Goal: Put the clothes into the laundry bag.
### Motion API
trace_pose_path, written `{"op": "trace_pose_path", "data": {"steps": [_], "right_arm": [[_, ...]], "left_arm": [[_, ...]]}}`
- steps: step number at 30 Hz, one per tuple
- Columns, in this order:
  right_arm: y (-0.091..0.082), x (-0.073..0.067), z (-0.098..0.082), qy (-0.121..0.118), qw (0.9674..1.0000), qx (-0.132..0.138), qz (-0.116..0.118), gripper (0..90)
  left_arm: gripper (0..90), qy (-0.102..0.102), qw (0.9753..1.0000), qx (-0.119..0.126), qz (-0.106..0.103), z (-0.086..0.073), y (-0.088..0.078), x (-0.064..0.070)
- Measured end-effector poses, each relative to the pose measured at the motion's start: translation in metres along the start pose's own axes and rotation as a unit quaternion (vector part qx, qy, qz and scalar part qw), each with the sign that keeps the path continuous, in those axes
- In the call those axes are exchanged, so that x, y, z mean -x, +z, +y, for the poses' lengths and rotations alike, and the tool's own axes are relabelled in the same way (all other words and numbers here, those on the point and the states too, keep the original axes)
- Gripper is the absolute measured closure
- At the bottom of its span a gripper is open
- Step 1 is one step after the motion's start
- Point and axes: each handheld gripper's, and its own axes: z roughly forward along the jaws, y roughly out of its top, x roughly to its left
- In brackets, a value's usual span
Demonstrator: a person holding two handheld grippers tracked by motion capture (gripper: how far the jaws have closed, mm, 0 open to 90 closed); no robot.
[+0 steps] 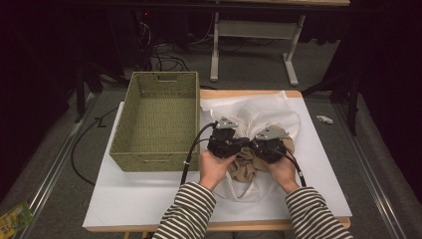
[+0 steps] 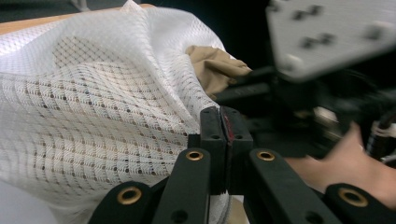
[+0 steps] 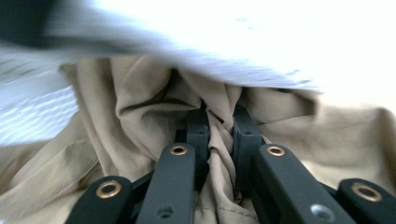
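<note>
Near the desk's right-hand middle, the left gripper (image 2: pixel 223 122) pinches the white mesh bag's (image 2: pixel 93 93) edge; the right gripper (image 3: pixel 219 128) is clamped on a fold of tan cloth (image 3: pixel 140 107), apparently lying at the bag's mouth. A wicker basket (image 1: pixel 157 122) sits left.

Right gripper (image 3: pixel 219 135) jaws pinched on bunched tan cloth (image 3: pixel 140 116); white mesh (image 3: pixel 224 42) above
</note>
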Motion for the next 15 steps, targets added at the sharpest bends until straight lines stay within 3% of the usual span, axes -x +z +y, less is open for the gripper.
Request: {"op": "trace_pose_path", "data": {"steps": [2,4,6,8,10,15], "right_arm": [[0.01,0.005,-0.002,0.02,0.9998,-0.006,0.003,77.4],[0.015,0.009,-0.005,0.045,0.9987,-0.003,0.023,70.7],[0.01,0.007,-0.004,0.045,0.998,-0.005,0.044,59.2],[-0.002,0.002,-0.004,0.026,0.9983,-0.007,0.052,49.6],[-0.019,0.001,-0.007,0.017,0.998,0.004,0.06,45.6],[-0.066,0.015,-0.019,0.031,0.9972,0.047,0.051,42.7]], "left_arm": [[89.3,0.002,1.0,-0.003,0.003,0.0,0.0,0.0],[89.3,0.004,1.0,-0.003,0.006,0.0,0.0,-0.001],[89.3,0.009,0.9999,-0.002,0.01,-0.001,-0.001,-0.001],[89.3,0.013,0.9998,-0.003,0.014,-0.001,0.0,-0.002],[89.3,0.018,0.9997,-0.003,0.019,-0.001,0.0,-0.002],[89.2,0.016,0.9997,0.001,0.018,-0.001,0.002,-0.002]]}}
